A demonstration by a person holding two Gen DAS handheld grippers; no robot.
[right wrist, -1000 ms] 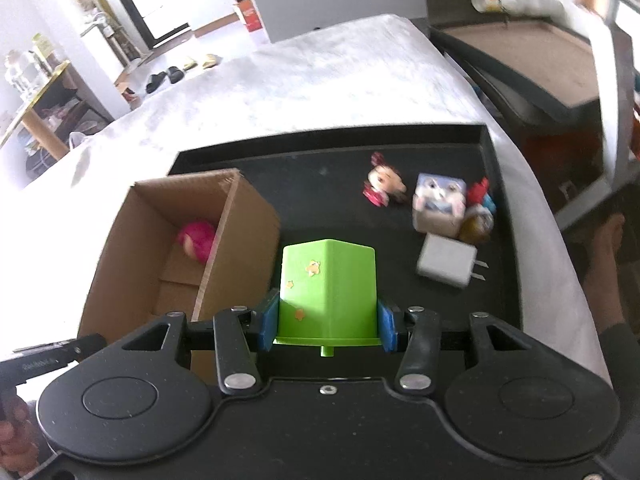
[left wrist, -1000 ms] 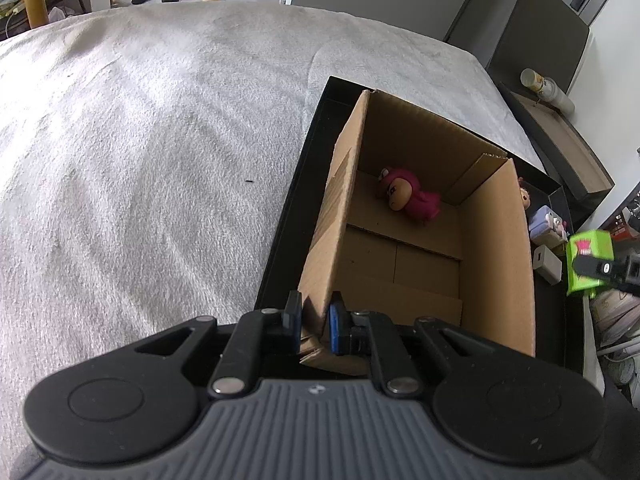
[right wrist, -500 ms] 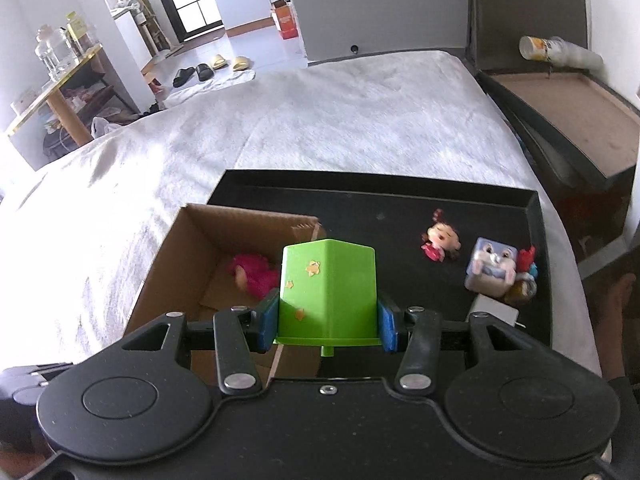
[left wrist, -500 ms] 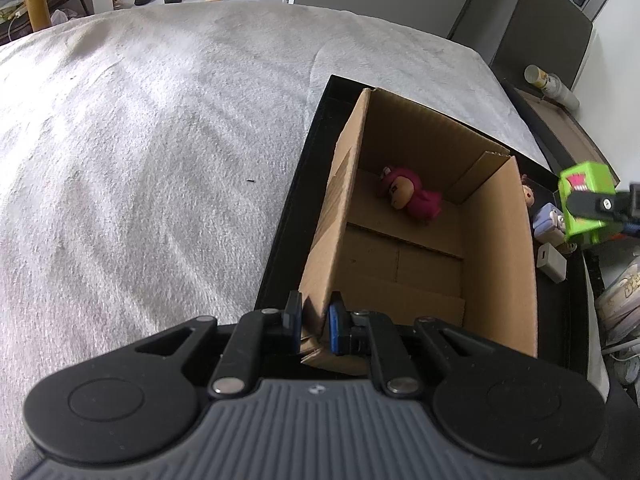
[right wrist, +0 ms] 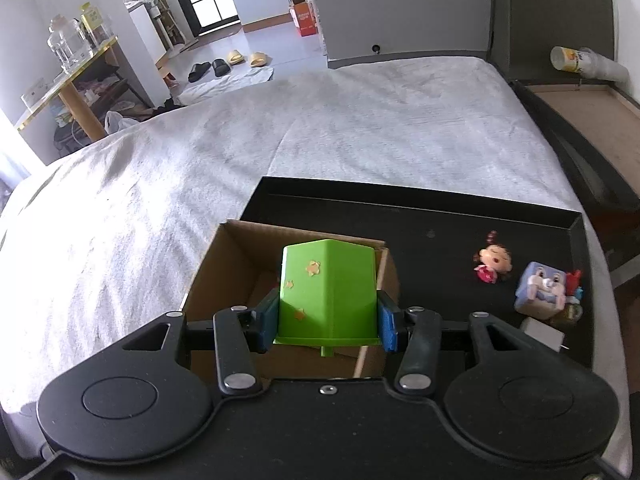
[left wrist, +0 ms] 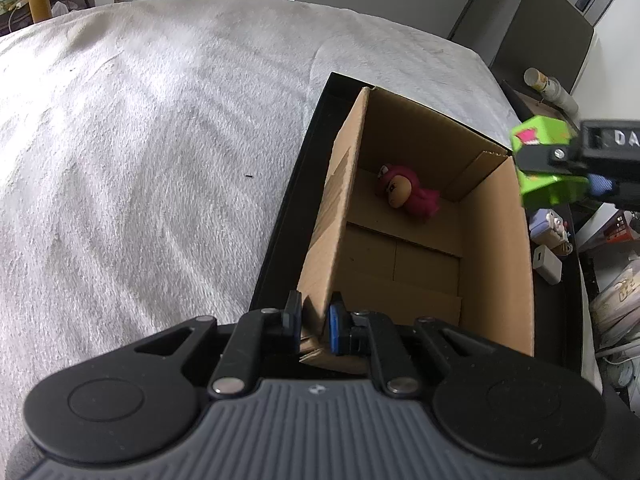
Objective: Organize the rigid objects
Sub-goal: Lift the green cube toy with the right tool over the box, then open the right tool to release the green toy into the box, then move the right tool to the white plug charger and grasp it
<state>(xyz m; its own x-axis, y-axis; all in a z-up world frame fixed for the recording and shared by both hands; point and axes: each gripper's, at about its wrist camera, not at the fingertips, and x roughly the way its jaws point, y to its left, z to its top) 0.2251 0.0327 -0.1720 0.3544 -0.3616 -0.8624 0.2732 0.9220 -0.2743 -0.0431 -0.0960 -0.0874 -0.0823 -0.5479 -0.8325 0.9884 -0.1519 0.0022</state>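
In the left wrist view, my left gripper (left wrist: pixel 314 322) is pinching the near corner wall of the cardboard box (left wrist: pixel 496 264), fingers narrow on the cardboard; I judge I am holding it so the box is not sliding on the black tray (left wrist: pixel 296 184) while something is going in. The box is standing at the left part of the tray, which is lying on the bed (left wrist: pixel 140 152). Inside the box only a pink doll (left wrist: pixel 412 196) is lying, near the far wall. At the right edge my right gripper is coming in view with the green toy (left wrist: pixel 540 160), above the box's right wall.

In the right wrist view, my right gripper (right wrist: pixel 326 318) is gripping the green toy between both blue fingers (right wrist: pixel 267 318), half-wide, over the open box. I think I am carrying it to drop inside. On the tray outside the box a small doll (right wrist: pixel 492 262), a cartoon cube (right wrist: pixel 540 288) and a white charger (right wrist: pixel 544 334) are waiting.
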